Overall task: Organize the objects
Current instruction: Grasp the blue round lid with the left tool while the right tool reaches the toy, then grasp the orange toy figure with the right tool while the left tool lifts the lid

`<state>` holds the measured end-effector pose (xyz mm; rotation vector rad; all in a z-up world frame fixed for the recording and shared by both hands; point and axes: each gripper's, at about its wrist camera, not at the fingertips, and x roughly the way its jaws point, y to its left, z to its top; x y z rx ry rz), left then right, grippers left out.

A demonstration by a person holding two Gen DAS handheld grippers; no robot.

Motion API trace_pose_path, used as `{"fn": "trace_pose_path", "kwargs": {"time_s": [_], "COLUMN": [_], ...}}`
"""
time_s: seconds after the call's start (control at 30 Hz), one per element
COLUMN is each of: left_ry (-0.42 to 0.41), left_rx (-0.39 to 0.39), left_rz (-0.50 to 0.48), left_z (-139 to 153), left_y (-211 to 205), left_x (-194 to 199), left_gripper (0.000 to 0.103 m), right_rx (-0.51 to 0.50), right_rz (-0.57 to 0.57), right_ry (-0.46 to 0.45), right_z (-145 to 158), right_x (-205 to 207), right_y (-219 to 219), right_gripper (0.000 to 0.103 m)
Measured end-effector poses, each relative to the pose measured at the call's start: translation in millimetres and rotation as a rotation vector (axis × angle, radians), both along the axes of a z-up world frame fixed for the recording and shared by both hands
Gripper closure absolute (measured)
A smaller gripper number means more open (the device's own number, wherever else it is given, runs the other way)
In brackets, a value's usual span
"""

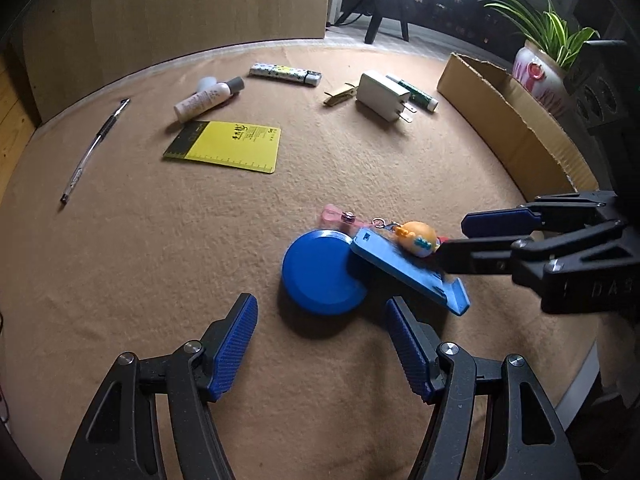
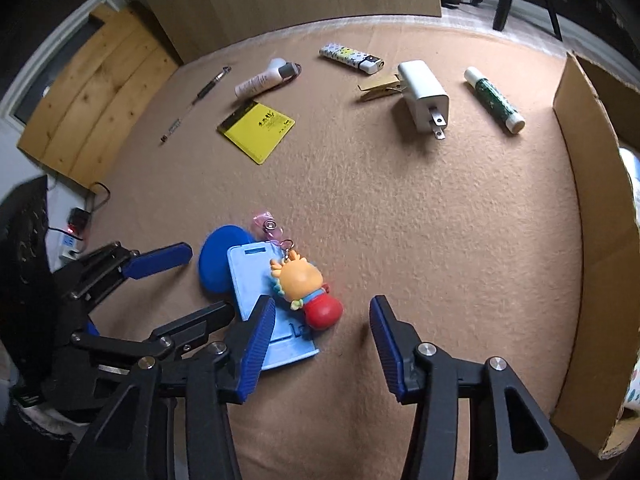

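A round blue disc [image 1: 322, 274] lies on the tan cloth, with a light blue plastic stand [image 1: 408, 270] leaning across its right edge. On the stand rests a toy figure keychain [image 1: 416, 238] with an orange head and a red base. A pink clip [image 1: 340, 218] lies just behind it. My left gripper [image 1: 320, 332] is open, just short of the disc. In the right wrist view my right gripper [image 2: 322, 308] is open around the toy figure's [image 2: 298, 280] red base; its left finger overlaps the stand [image 2: 256, 280], and the pads do not press on the toy. Both grippers show in each other's view: the right gripper [image 1: 451, 241] and the left gripper [image 2: 210, 280].
Farther back lie a pen [image 1: 94, 148], a small bottle [image 1: 208, 98], a yellow notepad [image 1: 224, 146], a patterned lighter [image 1: 284, 74], a wooden clothespin [image 1: 340, 94], a white charger [image 1: 384, 96] and a glue stick [image 2: 494, 100]. A cardboard box [image 2: 580, 208] stands on the right, with a potted plant [image 1: 540, 72] beyond it.
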<state>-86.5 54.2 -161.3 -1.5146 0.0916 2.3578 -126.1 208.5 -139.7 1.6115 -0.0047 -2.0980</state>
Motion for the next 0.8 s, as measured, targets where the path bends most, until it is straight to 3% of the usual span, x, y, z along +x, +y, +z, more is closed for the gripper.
{"fn": "trace_pose_path", "kwargs": {"time_s": [0.17,0.33,0.8], "left_ry": [0.023,0.034,0.028], "left_rx": [-0.053,-0.059,-0.075], "left_rz": [-0.026,-0.019,0.091], "left_z": [-6,-8,-9], "left_y": [9,9,-26], "left_x": [-6,-14,-31], "left_gripper": [0.041,0.049,0.049], "right_rx": [0.051,0.068,0.069], "right_rz": [0.025,0.032,0.014], "right_ry": [0.024,0.048,0.101], "right_z": [-5,-3,7], "right_x": [-2,-2,-10], "right_y": [-11,-16,-12], "right_gripper": [0.066,0.069,0.069]}}
